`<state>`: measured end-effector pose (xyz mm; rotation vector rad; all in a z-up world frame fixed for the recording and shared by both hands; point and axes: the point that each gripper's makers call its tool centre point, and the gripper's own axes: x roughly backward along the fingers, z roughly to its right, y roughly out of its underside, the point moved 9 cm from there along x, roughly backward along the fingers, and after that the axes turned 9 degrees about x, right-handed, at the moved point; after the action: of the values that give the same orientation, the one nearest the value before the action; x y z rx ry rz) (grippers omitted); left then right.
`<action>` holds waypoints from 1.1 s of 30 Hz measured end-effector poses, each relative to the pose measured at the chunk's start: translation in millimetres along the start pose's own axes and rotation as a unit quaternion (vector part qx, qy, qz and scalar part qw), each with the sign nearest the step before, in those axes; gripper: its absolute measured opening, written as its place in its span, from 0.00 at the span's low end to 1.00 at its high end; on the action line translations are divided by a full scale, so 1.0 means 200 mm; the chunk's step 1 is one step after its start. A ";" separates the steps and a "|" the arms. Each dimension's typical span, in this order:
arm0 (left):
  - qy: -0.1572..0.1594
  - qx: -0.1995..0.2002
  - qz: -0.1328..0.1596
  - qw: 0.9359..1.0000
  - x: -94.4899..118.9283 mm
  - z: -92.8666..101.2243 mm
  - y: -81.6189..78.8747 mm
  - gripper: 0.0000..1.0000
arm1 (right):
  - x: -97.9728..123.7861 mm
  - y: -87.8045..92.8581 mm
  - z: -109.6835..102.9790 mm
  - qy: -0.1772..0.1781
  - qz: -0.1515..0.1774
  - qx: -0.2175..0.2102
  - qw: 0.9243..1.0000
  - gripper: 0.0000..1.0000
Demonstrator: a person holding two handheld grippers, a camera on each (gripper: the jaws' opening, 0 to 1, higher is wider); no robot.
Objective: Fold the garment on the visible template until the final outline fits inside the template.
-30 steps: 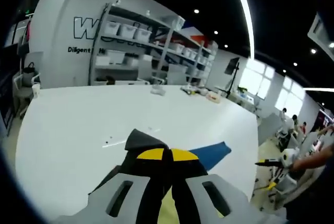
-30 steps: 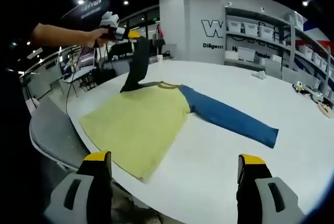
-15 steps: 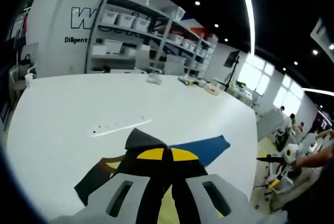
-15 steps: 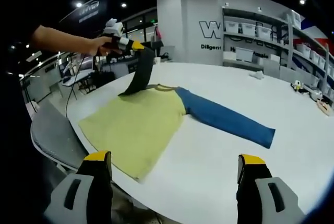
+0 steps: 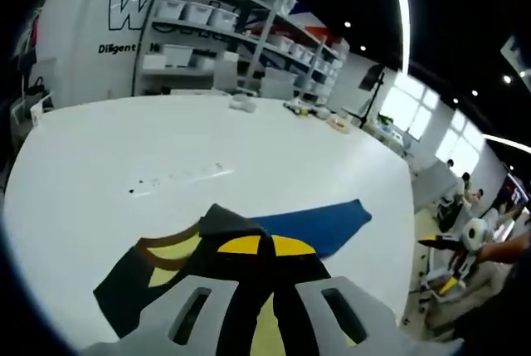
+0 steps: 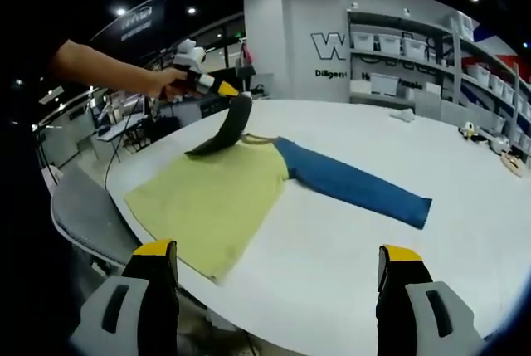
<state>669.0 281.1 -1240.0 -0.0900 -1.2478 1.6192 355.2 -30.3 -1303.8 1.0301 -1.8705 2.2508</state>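
We have the garment (image 6: pixel 217 198) spread on the white tabletop (image 6: pixel 465 207), in the middle-left of the right gripper view: a yellow-green body toward the lower left, a blue sleeve (image 6: pixel 357 186) reaching toward the centre right, and a dark sleeve (image 6: pixel 224 129) lifted off the cloth at the upper left.

Our left tool (image 6: pixel 222 90) has its tips pinched shut on the end of that dark sleeve. In the left gripper view the same tool (image 5: pixel 264 246) fills the bottom centre, yellow tips together with dark fabric caught between them. Our right tool (image 6: pixel 278 265) stands wide open at the bottom of its own view, holding nothing, hovering off the near tabletop edge.

What has changed over the last second: the dark sleeve hung nearly upright from the left tool, and now it arcs over and leans inward toward the yellow body. In the left gripper view more of the collar and dark sleeve has come into the lower left, and the blue sleeve (image 5: pixel 319 225) sits higher in frame — the hand has travelled in over the garment.

We read this as the first sleeve fold in progress — the sleeve is being carried across the torso but not yet laid down. We cannot make out a template outline on the tabletop. The blue sleeve lies unfolded, so most of the task remains.
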 end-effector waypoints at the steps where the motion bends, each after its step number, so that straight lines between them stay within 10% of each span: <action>1: 0.002 -0.001 -0.005 1.000 -0.02 0.01 0.01 0.00 | 0.00 0.00 0.00 0.000 0.000 -0.001 1.000 0.99; 33: 0.011 0.002 -0.101 0.995 -0.37 0.08 0.32 0.00 | 0.01 0.04 0.03 -0.021 -0.008 0.004 1.000 0.99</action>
<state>650.0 220.5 -1317.3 0.0202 -1.1973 1.4426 353.2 -38.0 -1309.1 1.0988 -1.8630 2.2479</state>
